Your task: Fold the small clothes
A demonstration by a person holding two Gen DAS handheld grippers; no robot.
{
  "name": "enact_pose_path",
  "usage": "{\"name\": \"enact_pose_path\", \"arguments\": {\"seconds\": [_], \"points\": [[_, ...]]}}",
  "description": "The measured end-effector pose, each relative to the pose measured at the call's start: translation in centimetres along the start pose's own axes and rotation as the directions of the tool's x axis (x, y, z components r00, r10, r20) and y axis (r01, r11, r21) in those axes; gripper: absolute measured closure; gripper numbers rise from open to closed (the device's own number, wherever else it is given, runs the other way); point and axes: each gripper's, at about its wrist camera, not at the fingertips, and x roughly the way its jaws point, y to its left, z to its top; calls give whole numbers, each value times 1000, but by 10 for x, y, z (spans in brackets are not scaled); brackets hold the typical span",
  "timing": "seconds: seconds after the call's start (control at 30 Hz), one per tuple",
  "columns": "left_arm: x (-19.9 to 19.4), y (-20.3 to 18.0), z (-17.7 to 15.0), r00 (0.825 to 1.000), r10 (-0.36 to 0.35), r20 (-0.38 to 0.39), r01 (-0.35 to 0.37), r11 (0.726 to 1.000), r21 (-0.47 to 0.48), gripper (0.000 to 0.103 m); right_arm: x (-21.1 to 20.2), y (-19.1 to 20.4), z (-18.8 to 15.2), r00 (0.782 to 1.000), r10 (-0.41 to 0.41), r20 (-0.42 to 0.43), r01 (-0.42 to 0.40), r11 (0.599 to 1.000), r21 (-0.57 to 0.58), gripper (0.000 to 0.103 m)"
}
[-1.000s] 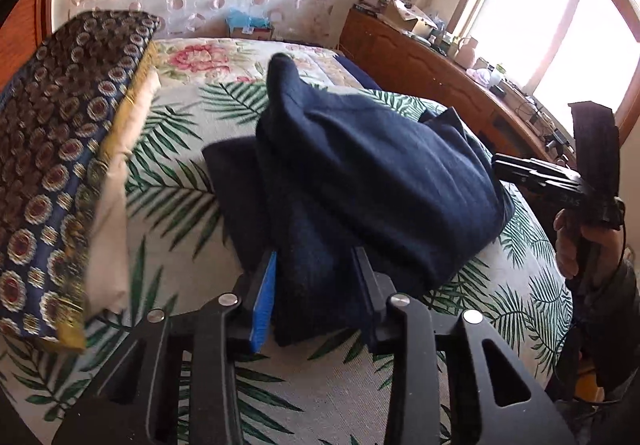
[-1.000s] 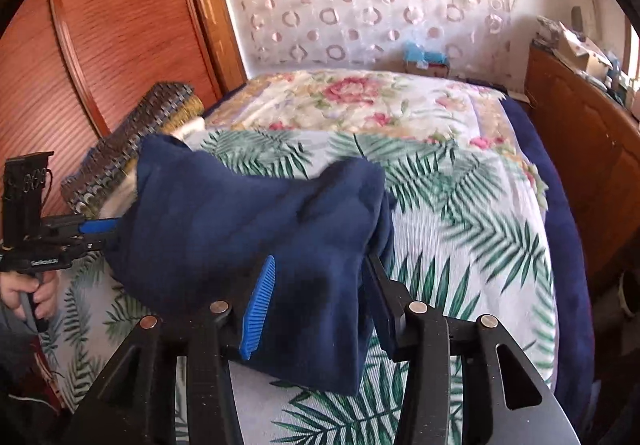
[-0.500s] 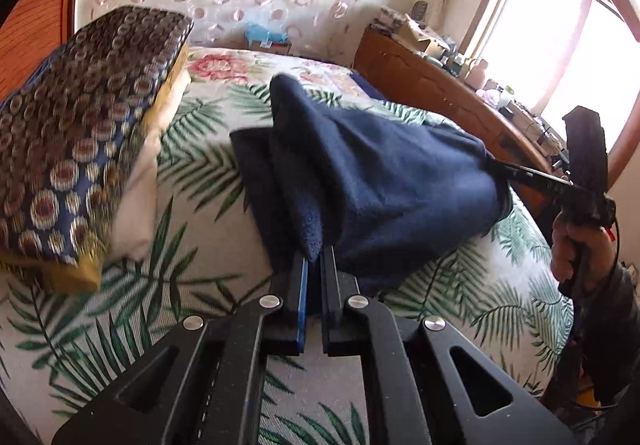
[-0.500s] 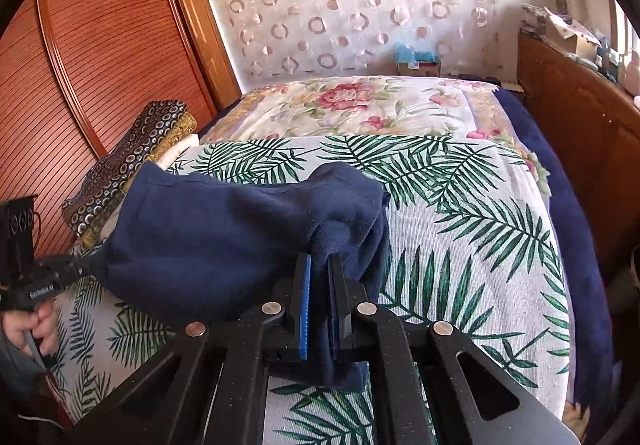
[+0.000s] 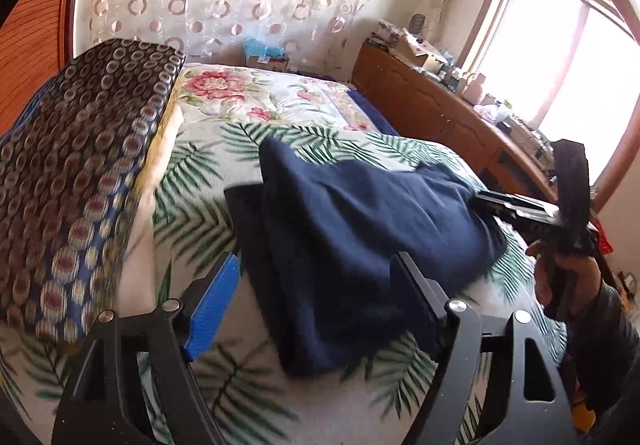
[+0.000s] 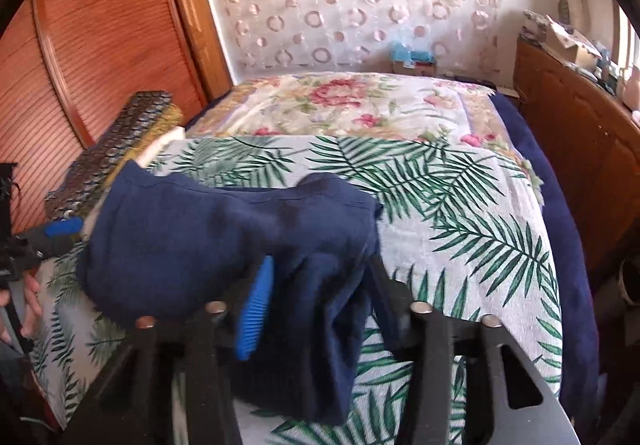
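A dark navy garment lies bunched and partly folded on the palm-leaf bed cover. My left gripper is open, its jaws wide apart on either side of the garment's near edge, with the cloth lying between them. My right gripper is open too, with the garment's other end draped between its blue pad and the black finger. The right gripper shows at the garment's far right in the left wrist view. The left gripper shows at the left edge of the right wrist view.
A stack of patterned folded bedding lies along the bed's left side. A wooden dresser with clutter runs along the right under a bright window. A wooden wardrobe stands left. A floral quilt covers the far bed.
Both grippers were shut on the garment half a second ago and have now opened wide. The garment has dropped onto the bed.
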Motion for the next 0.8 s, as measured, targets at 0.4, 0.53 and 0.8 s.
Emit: {"name": "enact_pose_path", "arguments": {"seconds": [0.4,0.53,0.8], "points": [[54,20,18,994,57,-94,-61,997,-38,25,34,-9,12,995,81,-56,-77,995,55,31],[62,18,16,992,56,-109,-61,997,-37,24,36,-9,14,995,84,-52,-82,996,45,31],[66,10,16,994,35,-101,-36,999,-5,36,39,-10,9,979,197,-44,-195,980,31,76]]}}
